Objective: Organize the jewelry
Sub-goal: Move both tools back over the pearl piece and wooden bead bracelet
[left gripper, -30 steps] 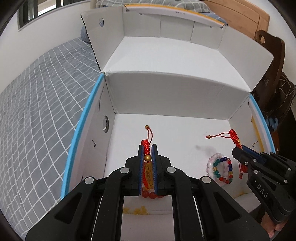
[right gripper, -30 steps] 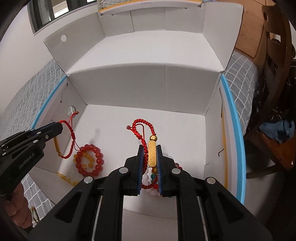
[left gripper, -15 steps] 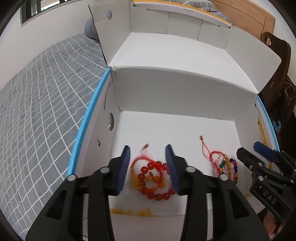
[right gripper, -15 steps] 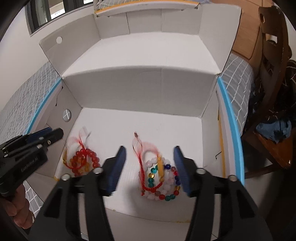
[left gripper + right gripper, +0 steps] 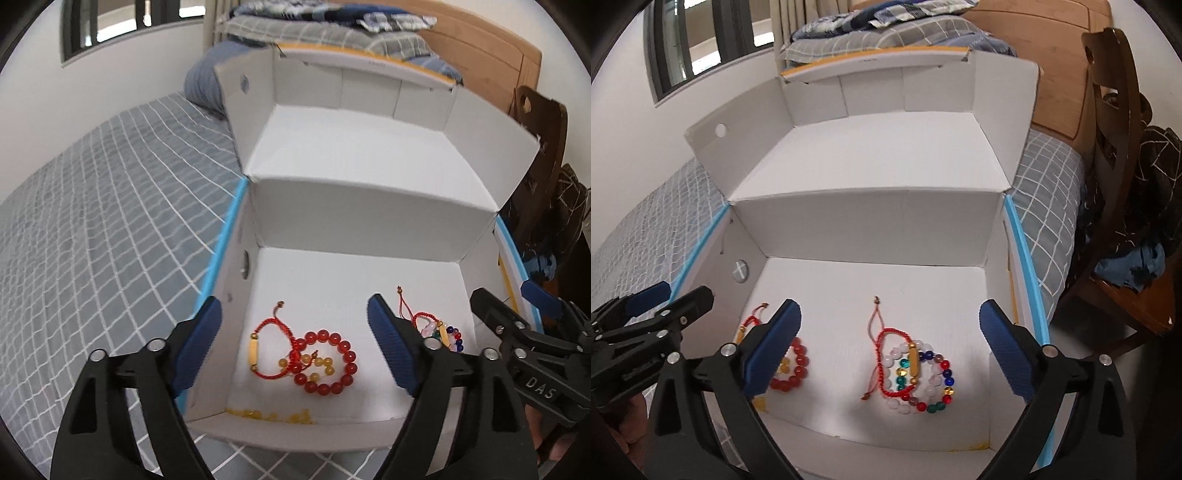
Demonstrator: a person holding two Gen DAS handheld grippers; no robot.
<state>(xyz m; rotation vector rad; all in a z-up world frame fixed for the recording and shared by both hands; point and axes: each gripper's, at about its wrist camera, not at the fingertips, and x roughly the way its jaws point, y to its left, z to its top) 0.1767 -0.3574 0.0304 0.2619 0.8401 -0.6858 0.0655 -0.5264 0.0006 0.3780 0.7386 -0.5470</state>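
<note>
A white box (image 5: 354, 229) (image 5: 871, 229) stands open on the bed. On its floor at the left lie a red cord bracelet with a gold tube (image 5: 271, 349) and a red bead bracelet (image 5: 327, 362) (image 5: 792, 365). At the right lie another red cord bracelet (image 5: 892, 360) and a multicoloured bead bracelet (image 5: 929, 376) (image 5: 445, 332). My left gripper (image 5: 295, 343) is open and empty above the left pile. My right gripper (image 5: 890, 350) is open and empty above the right pile.
Yellow beads (image 5: 269, 415) lie by the box's near wall. The box lid (image 5: 879, 92) stands open at the back. A grey checked bed cover (image 5: 103, 229) lies to the left. A wooden chair (image 5: 1119, 221) with clothes stands at the right.
Both grippers were shut on red cord bracelets with gold tubes. They opened, dropped them onto the bead bracelets in the box, and pulled back and up.
</note>
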